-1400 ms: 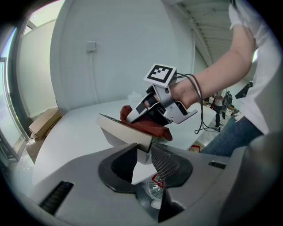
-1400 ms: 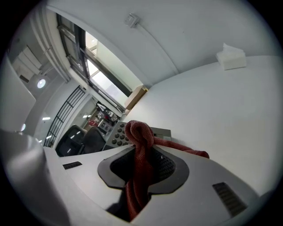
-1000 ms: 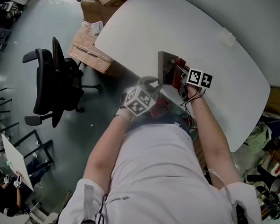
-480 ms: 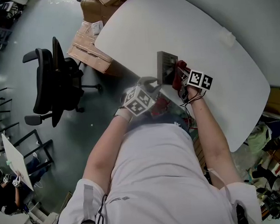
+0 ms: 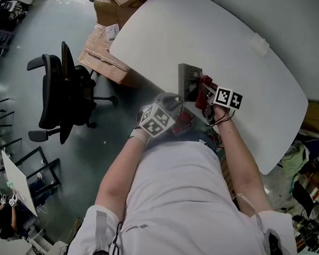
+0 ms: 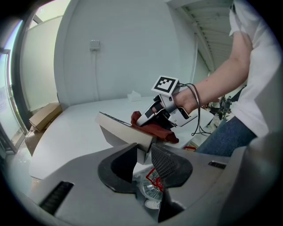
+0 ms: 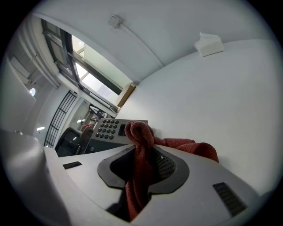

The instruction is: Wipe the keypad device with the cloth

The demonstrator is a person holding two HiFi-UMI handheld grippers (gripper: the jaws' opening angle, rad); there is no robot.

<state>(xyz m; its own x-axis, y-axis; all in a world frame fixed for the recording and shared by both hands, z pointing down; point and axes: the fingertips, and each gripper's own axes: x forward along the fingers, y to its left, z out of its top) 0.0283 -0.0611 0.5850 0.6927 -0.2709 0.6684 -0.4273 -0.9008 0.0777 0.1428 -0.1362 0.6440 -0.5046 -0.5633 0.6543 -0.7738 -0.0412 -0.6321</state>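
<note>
The grey keypad device (image 5: 190,82) is lifted at a tilt over the near edge of the white table (image 5: 207,29). My left gripper (image 5: 172,101) is shut on its near end; in the left gripper view the device's corner (image 6: 140,143) sits between the pads of this left gripper (image 6: 143,153). My right gripper (image 5: 204,93) is shut on a red cloth (image 5: 203,97), which rests on the device's right side. The right gripper view shows the cloth (image 7: 140,134) bunched in the right gripper (image 7: 142,155), with the number keys (image 7: 105,127) just beyond it. In the left gripper view, the cloth (image 6: 155,130) lies on the device under the right gripper (image 6: 143,118).
A small white crumpled object (image 5: 259,44) lies far back on the table. To the left on the floor stand a black office chair (image 5: 60,95) and cardboard boxes (image 5: 103,49). Cables and clutter (image 5: 310,217) fill the floor at the right.
The right gripper with the cloth has slid a little nearer along the device. The device and left gripper have shifted only slightly.
</note>
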